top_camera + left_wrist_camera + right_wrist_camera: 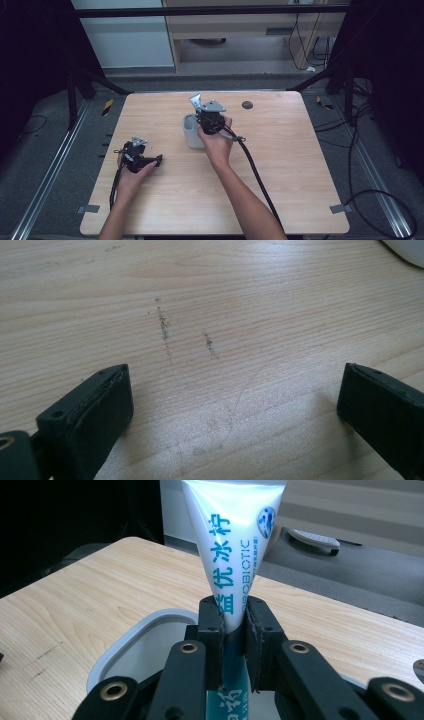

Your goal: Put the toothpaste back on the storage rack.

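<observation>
We see the right gripper (234, 630) pinching a white tube (232, 545) with blue print, its jaws pressed onto the narrow part of the tube. The tube stands upright, wide flat end up, over the open mouth of a white cup (135, 645). In the high view the right gripper (210, 121) sits right at the cup (191, 131), near the middle of the table (280, 170), with the top end of the tube (195, 99) rising above the gripper. Whether the tube's lower end touches the cup we cannot tell.

The left gripper (230, 405) has its jaws spread wide with nothing between them; beneath them we see bare wood with a few dark scuff marks (163, 326). In the high view the left gripper (142, 160) rests low at the table's left side, well apart from the cup. A black cable (255, 170) trails from the right gripper toward the near edge.
</observation>
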The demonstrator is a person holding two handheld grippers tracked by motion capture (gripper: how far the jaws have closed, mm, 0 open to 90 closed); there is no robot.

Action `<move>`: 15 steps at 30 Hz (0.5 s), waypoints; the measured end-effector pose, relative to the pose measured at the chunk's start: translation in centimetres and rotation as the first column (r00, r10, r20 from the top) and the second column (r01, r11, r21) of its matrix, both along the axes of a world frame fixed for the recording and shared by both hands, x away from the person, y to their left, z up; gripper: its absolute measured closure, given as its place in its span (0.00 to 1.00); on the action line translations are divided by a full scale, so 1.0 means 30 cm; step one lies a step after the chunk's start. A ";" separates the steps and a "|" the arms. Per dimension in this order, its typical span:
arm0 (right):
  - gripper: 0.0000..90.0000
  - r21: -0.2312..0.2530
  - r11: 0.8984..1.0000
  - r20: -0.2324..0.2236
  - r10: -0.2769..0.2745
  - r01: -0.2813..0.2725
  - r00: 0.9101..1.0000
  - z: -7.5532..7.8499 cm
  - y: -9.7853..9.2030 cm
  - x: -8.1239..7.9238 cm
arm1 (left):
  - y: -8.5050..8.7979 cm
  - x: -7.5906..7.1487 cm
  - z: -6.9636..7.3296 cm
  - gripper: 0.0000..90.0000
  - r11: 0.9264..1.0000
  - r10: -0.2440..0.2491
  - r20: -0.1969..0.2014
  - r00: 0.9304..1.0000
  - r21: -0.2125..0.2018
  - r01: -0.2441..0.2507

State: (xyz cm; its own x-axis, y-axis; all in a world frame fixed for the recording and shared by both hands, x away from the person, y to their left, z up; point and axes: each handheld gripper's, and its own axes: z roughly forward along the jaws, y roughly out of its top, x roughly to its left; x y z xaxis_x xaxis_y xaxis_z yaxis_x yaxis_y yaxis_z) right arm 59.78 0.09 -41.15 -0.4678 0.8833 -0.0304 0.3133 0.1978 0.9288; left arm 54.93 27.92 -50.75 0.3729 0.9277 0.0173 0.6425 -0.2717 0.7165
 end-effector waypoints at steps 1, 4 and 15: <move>0.88 0.000 1.000 -0.002 0.000 0.000 1.000 0.000 0.002 -0.001 | 0.000 0.000 0.000 0.01 1.000 0.000 0.000 1.000 0.001 0.000; 0.88 -0.004 1.000 -0.003 0.001 -0.001 1.000 0.000 0.004 -0.003 | 0.000 0.000 0.000 0.01 1.000 -0.001 0.000 1.000 0.000 0.001; 0.88 -0.007 1.000 -0.011 0.003 -0.003 1.000 -0.003 0.002 -0.007 | 0.000 0.001 0.000 0.01 1.000 0.000 0.000 1.000 0.001 0.000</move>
